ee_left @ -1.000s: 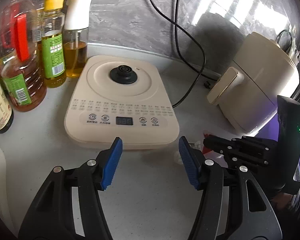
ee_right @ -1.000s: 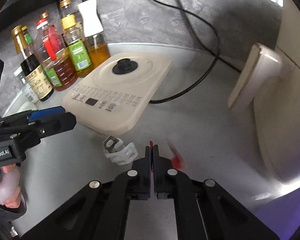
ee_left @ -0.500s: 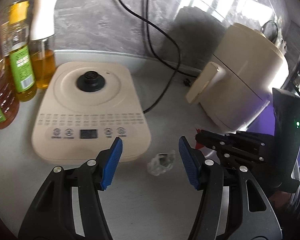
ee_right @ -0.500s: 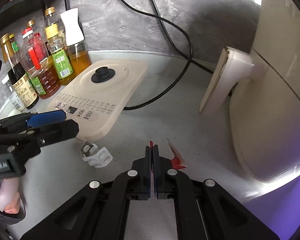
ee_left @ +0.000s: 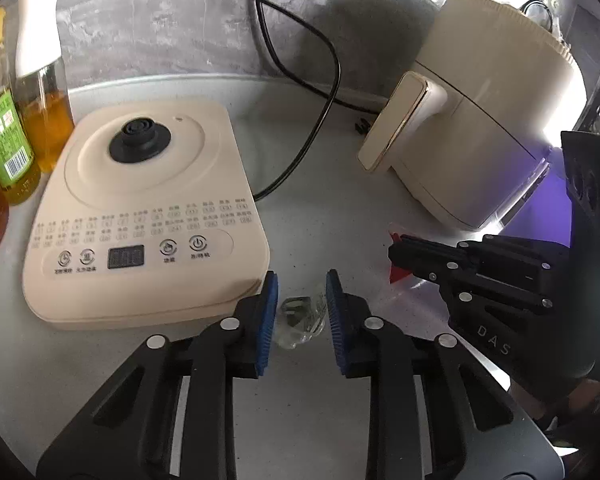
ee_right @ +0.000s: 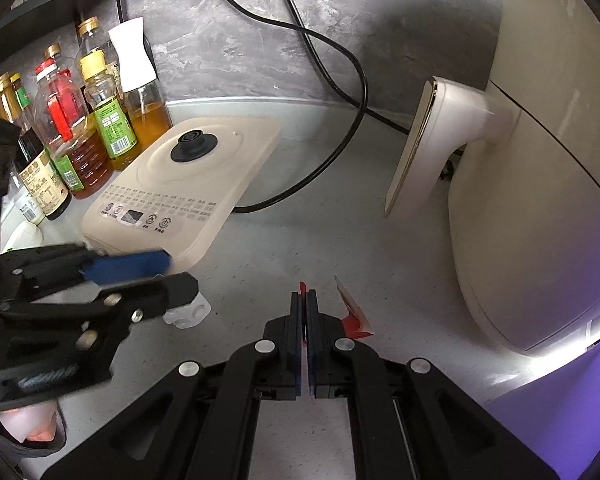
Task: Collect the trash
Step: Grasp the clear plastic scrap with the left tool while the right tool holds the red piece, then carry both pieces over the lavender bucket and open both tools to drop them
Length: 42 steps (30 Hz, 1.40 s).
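Left gripper (ee_left: pixel 302 312) closing in on the clear plastic scrap (ee_left: pixel 300 318), right gripper (ee_right: pixel 305 300) already clamped on the red wrapper (ee_right: pixel 354 312)

The crumpled scrap lies on the grey counter (ee_left: pixel 320 208), just off the front corner of the cream appliance base (ee_left: pixel 140 216), between the blue pads (ee_left: pixel 267 312); the jaws have just been narrowing, a sliver of gap showing either side. Too crumpled to call a long axis. The wrapper's tip pokes up past the shut fingers

Cream cooker base (ee_left: pixel 140 216), oil bottles (ee_right: pixel 100 120), air fryer (ee_left: pixel 480 128).
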Motion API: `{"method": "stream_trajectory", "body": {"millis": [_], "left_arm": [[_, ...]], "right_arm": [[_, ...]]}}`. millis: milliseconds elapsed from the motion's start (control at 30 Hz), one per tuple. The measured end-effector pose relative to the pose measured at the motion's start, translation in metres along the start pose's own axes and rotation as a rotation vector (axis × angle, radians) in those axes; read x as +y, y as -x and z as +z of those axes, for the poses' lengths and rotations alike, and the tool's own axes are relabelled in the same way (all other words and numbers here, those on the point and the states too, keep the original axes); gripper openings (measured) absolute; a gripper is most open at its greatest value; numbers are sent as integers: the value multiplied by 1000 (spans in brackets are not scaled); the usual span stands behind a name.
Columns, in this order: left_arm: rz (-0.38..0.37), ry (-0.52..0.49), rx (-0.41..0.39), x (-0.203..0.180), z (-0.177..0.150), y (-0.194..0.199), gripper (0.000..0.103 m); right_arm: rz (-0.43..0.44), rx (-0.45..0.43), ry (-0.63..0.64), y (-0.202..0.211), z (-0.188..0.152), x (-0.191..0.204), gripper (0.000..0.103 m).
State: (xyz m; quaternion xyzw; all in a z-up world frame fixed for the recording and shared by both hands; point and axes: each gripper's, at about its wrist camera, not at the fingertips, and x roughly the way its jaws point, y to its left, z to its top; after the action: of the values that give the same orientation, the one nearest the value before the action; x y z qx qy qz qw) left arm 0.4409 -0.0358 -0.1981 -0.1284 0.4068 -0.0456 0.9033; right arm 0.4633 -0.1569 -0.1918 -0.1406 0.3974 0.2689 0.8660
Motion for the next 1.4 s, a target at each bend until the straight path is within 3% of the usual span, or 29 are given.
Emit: {"method": "stream_trajectory", "body": {"millis": [233, 567, 667, 933, 1400], "left_arm": [[21, 17, -42, 4, -7, 29, 19], [96, 58, -153, 11, -21, 102, 19], [111, 57, -161, 8, -29, 118, 19], [159, 63, -148, 6, -57, 151, 19], [177, 39, -226, -15, -61, 198, 19]], "right_arm": [[12, -14, -17, 11, 0, 1, 3], [109, -35, -12, 36, -13, 32, 3], [172, -39, -11, 41, -19, 44, 3], [211, -35, 37, 45, -41, 84, 3], [218, -177, 111, 133, -41, 100, 3]]}}
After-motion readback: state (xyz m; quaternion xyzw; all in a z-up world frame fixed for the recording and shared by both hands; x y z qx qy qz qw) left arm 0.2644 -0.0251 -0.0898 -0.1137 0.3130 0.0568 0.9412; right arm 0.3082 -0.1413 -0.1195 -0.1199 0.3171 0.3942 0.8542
